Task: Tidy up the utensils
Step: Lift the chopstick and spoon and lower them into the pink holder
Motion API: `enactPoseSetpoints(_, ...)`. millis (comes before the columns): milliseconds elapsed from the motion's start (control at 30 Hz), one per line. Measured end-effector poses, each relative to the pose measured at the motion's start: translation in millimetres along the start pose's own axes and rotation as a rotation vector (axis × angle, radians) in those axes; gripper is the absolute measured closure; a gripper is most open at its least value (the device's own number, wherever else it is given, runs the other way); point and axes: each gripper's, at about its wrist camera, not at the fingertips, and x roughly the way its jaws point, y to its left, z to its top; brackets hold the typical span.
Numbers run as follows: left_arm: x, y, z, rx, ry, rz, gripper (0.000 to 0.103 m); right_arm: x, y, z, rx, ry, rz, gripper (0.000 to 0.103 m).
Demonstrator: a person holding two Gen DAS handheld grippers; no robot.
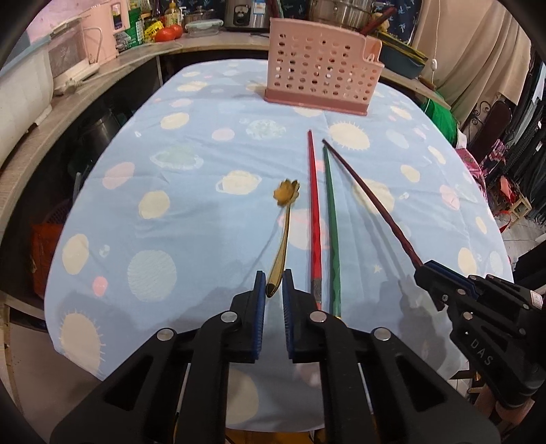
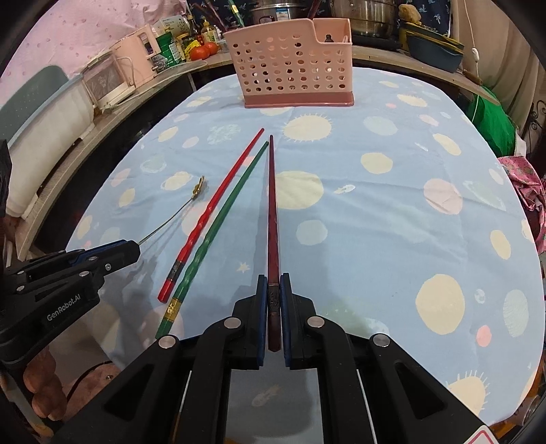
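Note:
My left gripper (image 1: 274,283) is shut on the handle of a gold flower-bowled spoon (image 1: 284,208), lifted a little above the cloth. It also shows in the right wrist view (image 2: 133,247), with the spoon (image 2: 198,189). My right gripper (image 2: 273,285) is shut on the thick end of a dark maroon chopstick (image 2: 272,205), also seen in the left wrist view (image 1: 368,198). A red chopstick (image 1: 313,205) (image 2: 218,201) and a green chopstick (image 1: 331,222) (image 2: 221,222) lie side by side between them. A pink perforated utensil holder (image 1: 320,68) (image 2: 290,61) stands at the table's far end.
The table carries a blue cloth with planet prints (image 2: 392,205). A counter (image 1: 51,112) runs along the left and back with appliances, tomatoes (image 1: 169,32), jars and pots. Clothes and green fabric (image 2: 491,119) sit to the right.

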Motion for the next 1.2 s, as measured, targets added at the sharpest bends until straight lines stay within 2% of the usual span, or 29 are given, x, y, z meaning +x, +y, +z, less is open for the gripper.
enactPoseSetpoints(167, -20, 3, 18, -0.008, -0.048, -0.011, 0.102, -24, -3, 18, 0.015, -0.067, 0.014, 0.096)
enactPoseSetpoints(467, -43, 8, 52, -0.027, -0.107, -0.027, 0.102, -63, -11, 66, 0.042, -0.2, 0.041, 0.096)
enactPoseSetpoints(933, -78, 6, 133, -0.049, -0.222, -0.074, 0.102, -98, -19, 144, 0.048, -0.365, 0.053, 0.096)
enactPoseSetpoints(1200, -102, -7, 193, -0.024, -0.319, -0.101, 0.102, -118, -29, 194, 0.08, -0.459, 0.101, 0.096)
